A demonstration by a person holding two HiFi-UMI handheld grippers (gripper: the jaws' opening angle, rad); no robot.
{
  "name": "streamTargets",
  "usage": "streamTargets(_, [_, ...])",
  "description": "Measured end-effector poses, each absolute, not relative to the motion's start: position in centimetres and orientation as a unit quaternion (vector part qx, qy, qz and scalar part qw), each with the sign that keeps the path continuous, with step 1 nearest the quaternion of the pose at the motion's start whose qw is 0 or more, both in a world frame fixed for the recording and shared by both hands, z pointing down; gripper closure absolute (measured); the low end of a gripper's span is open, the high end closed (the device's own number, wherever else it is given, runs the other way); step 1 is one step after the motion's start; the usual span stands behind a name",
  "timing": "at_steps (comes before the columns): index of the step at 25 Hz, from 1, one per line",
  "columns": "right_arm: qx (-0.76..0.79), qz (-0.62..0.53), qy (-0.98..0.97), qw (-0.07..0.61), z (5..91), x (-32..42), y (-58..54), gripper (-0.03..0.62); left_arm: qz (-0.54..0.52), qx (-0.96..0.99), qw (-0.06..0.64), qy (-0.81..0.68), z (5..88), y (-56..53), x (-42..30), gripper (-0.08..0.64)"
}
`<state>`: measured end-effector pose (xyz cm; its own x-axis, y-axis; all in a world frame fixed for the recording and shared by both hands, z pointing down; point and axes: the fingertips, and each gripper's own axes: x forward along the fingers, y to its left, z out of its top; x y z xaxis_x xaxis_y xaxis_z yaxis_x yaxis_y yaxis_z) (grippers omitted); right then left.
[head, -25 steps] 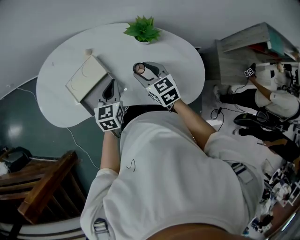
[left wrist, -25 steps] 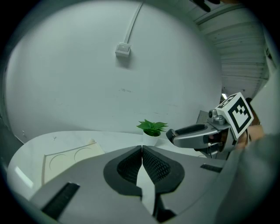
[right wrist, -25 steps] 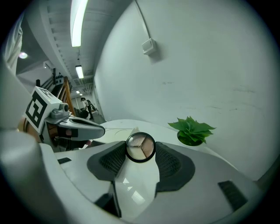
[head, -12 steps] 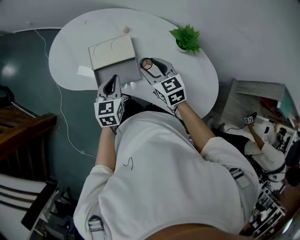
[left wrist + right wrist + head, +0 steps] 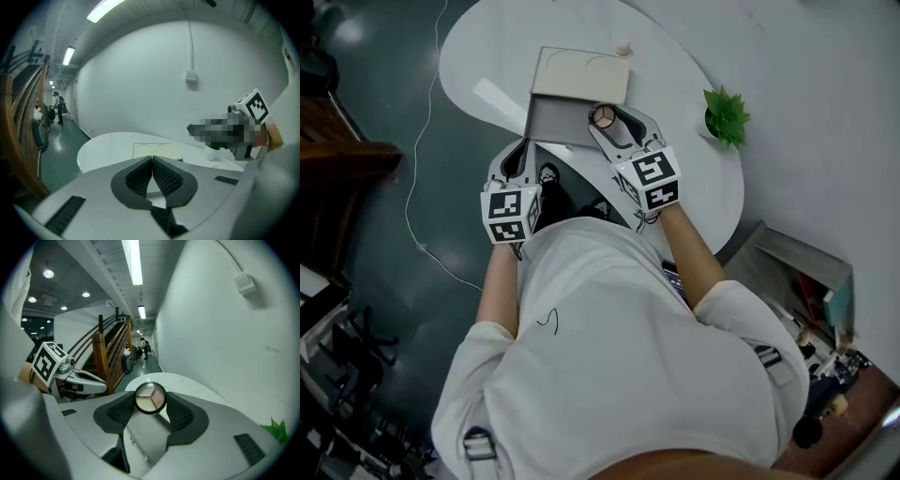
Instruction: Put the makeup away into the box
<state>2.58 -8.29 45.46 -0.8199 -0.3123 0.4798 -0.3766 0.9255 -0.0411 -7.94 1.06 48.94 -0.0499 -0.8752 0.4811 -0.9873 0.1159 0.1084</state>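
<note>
A round makeup compact [image 5: 602,118] with pale pans sits between the jaws of my right gripper [image 5: 605,112], which is shut on it over the near edge of the open box. In the right gripper view the compact [image 5: 150,398] is pinched between the ribbed pads, with the grey inside of the box [image 5: 140,437] just below. The box [image 5: 555,120] lies on the white table [image 5: 487,56], its cream lid [image 5: 581,75] folded back. My left gripper [image 5: 523,155] hangs left of the box by the table's edge, shut and empty; its pads [image 5: 161,173] meet at the tips.
A small potted plant [image 5: 727,117] stands at the table's right side. A small beige object [image 5: 623,47] lies beyond the lid. Wooden furniture [image 5: 347,159] and a white cable [image 5: 417,141] are on the dark floor to the left.
The view has swung round as the person turned. Both grippers moved with the body toward the box; the compact now hangs over the box's near edge, still in the right gripper.
</note>
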Motion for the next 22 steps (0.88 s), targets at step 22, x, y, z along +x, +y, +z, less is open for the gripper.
streamTargets(22, [-0.004,-0.001,-0.928,0.374,51.4,-8.1,-5.7,0.380,0.090,0.589,0.302,-0.744,54.5,4.7,-14.3,0.540])
